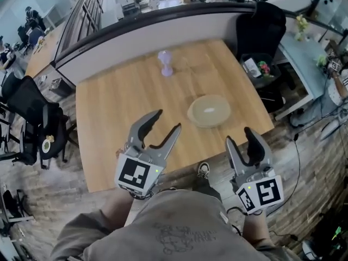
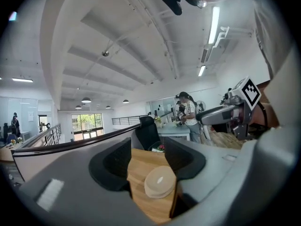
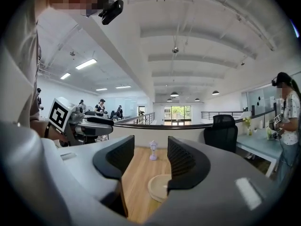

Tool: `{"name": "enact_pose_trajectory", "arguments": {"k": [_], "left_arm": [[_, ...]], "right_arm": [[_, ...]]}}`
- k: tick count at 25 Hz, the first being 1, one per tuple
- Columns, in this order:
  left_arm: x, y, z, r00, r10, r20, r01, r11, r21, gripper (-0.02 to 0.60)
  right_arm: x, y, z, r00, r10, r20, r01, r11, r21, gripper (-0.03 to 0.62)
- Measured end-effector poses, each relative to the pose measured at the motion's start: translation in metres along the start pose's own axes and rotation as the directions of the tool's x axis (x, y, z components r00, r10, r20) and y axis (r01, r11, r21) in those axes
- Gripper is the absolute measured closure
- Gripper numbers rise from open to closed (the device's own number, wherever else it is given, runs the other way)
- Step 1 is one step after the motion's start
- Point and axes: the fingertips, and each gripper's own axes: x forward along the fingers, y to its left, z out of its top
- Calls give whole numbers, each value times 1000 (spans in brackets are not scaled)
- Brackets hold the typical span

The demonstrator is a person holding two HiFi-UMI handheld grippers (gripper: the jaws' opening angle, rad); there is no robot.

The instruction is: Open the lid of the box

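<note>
A round beige box [image 1: 209, 111] with its lid on sits on the wooden table [image 1: 119, 102], near the front right. My left gripper [image 1: 167, 121] hovers over the table's front edge, to the left of the box, jaws open and empty. My right gripper [image 1: 239, 136] hangs just off the front edge, below and right of the box, also open and empty. In the left gripper view the box [image 2: 160, 182] lies ahead between the open jaws of the left gripper [image 2: 146, 161], apart from them. In the right gripper view the box [image 3: 159, 187] shows beyond the right gripper [image 3: 146, 161], partly hidden by the right jaw.
A small purple lantern [image 1: 166, 63] stands at the table's far middle. A curved partition [image 1: 152, 31] runs behind the table. Black office chairs stand at the left [image 1: 38, 118] and far right [image 1: 261, 31]. A side desk [image 1: 310, 64] with clutter is at the right.
</note>
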Motion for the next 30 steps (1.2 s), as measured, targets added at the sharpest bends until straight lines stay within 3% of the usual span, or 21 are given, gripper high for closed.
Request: {"name": "enact_pose_trajectory", "arguments": {"k": [6,15,23,30], "left_arm": [[48,7,3,992,116,-47,-117,993,-25,362],[82,13,2,959,268,-87,-272,962,-30,362],[78,16,-6,957,269,-108,-274,961,-28,362],[73,28,-12,972,219,-83,-218,976,20,362]], "right_arm": [[42,-56,4,992,123,-17,-123,992,-16,388],[87,-103,3,957,287,-30,-288,956,-57,388],[97,-97,-7,945,323,-50,-325,946,-25,388],[101,-84,-12,948,310,-78,-312,950,-15,388]]}}
